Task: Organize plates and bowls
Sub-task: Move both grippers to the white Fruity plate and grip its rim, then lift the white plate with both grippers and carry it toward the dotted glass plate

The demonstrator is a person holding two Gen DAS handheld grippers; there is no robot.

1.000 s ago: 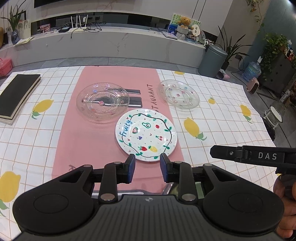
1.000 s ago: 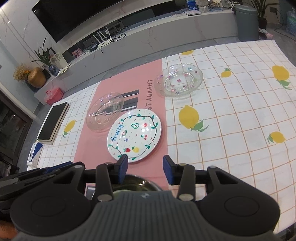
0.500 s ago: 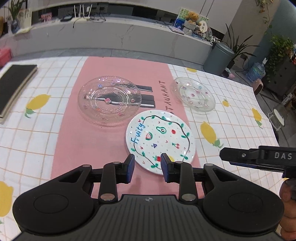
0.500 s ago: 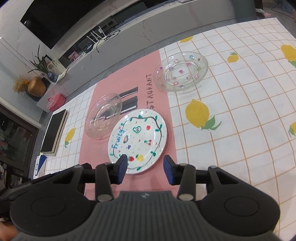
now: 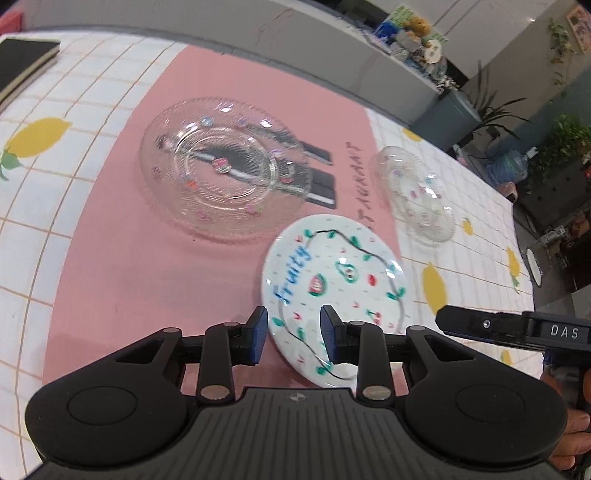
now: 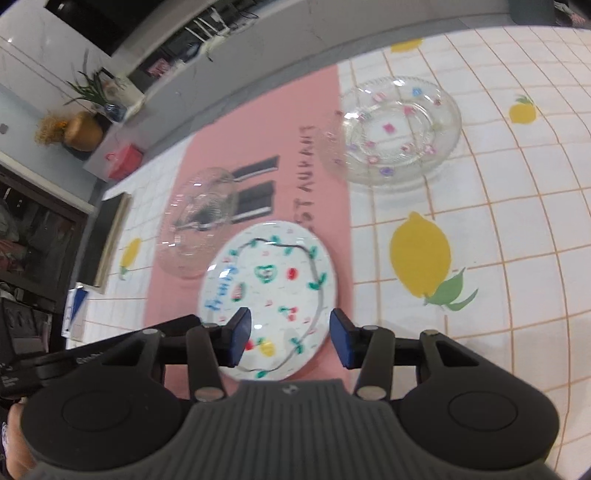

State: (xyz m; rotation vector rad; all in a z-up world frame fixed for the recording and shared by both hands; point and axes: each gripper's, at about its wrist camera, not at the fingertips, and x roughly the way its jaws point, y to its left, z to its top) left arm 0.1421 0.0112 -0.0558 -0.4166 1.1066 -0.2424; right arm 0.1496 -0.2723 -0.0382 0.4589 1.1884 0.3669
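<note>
A white plate (image 5: 334, 280) painted with fruit and the word "Fruity" lies on the pink runner (image 5: 122, 266). Both grippers hover just above its near side. My left gripper (image 5: 293, 338) is open over the plate's near-left rim, holding nothing. My right gripper (image 6: 290, 338) hangs over the same white plate (image 6: 269, 291); its jaws are opening and nothing is gripped. A large clear glass plate (image 5: 225, 173) sits behind on the runner, and a smaller clear glass plate (image 5: 417, 195) with coloured dots rests on the checked cloth to the right.
A black book (image 5: 22, 66) lies at the table's far left. The table's far edge borders a long grey counter (image 5: 295, 33), with a bin (image 5: 447, 114) and plants beyond. The lemon-print cloth (image 6: 498, 240) to the right is bare. A hand (image 5: 570, 439) holds the other gripper's handle.
Both grippers came down and forward toward the white plate, which now looms larger and sits under their fingertips. The right jaws have widened slightly. No plate has moved.
</note>
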